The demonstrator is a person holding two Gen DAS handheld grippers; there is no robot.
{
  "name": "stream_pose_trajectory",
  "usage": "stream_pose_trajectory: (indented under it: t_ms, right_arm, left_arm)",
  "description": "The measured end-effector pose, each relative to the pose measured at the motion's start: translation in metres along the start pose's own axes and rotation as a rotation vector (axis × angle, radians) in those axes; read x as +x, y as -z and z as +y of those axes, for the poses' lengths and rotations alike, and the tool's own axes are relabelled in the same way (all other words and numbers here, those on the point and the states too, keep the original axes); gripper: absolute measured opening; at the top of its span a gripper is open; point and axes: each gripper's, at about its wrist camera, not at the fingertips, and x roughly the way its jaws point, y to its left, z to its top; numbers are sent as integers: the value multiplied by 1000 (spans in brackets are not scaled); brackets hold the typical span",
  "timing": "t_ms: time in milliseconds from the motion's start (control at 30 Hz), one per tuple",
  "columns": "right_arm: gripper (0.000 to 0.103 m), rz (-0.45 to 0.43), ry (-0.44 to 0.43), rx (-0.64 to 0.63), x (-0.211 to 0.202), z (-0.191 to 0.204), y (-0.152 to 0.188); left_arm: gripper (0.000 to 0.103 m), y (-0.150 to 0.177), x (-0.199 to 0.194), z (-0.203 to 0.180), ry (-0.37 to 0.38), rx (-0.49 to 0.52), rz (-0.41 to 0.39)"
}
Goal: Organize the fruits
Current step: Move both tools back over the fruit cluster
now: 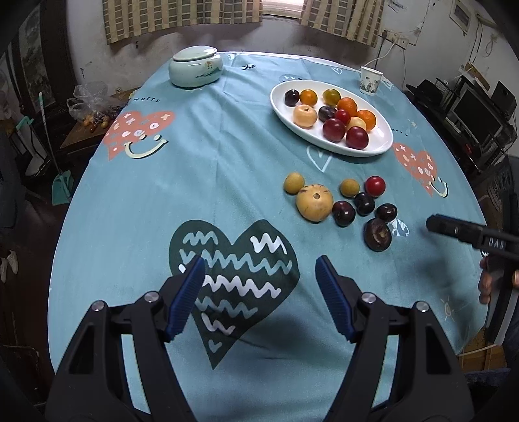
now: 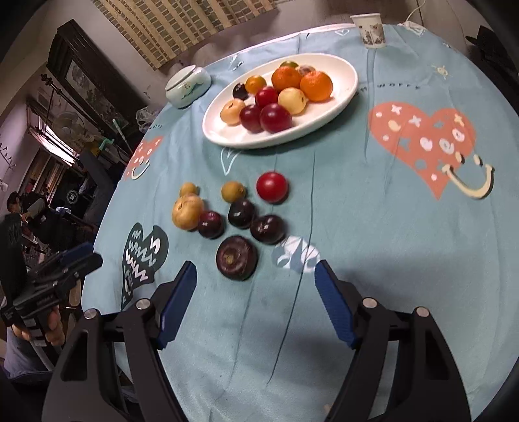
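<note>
Nearest the lens in the left wrist view, the left gripper [image 1: 260,271] fills the bottom of the frame, its blue pads spread well apart over a dark heart printed on the blue tablecloth [image 1: 227,181], with nothing between them. In the right wrist view the right gripper [image 2: 255,274] sits at the bottom centre, likewise wide apart and empty, just below a dark purple fruit [image 2: 237,257]. A cluster of loose fruits [image 2: 236,211] lies at mid-frame, apart from the white oval plate [image 2: 227,138] in the upper centre, which holds more fruit. A paper cup [image 2: 370,30] stands at the top right, a lidded jar [image 2: 187,87] at the upper left.
</note>
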Motion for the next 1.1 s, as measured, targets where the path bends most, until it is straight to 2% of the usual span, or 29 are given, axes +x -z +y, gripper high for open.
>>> stream_pose_trajectory:
  t_ms: [133,267,500,700,767,900,1000,1100]
  right_arm:
    - [76,-42,40,-78,-9,0,-39]
    - [76,-75,116,-132,-11,-6,-98]
    - [76,-48,144,23,31,-45,-201]
    - [76,46,191,89,87,-51,-252]
    - [76,66,301,21,105,-43,-262]
    - [75,94,518,-222,135,-20,-273]
    - [75,124,611,-314,152,-16,-275]
    - [75,102,685,-352,150,-19,-277]
  left_arm:
    - [77,-2,-4,-2,4,-10,-13]
    - [77,0,-3,-3,11,-31,-14]
    - [79,5,7,9,-15,-99,28]
    - [80,3,14,20,-38,-160,47]
    - [80,1,18,21,-43,-170,59]
    - [80,-1,23,20,-42,-171,74]
    - [81,-2,28,18,-39,-165,85]
    - [81,-5,30,15,-32,-149,90]
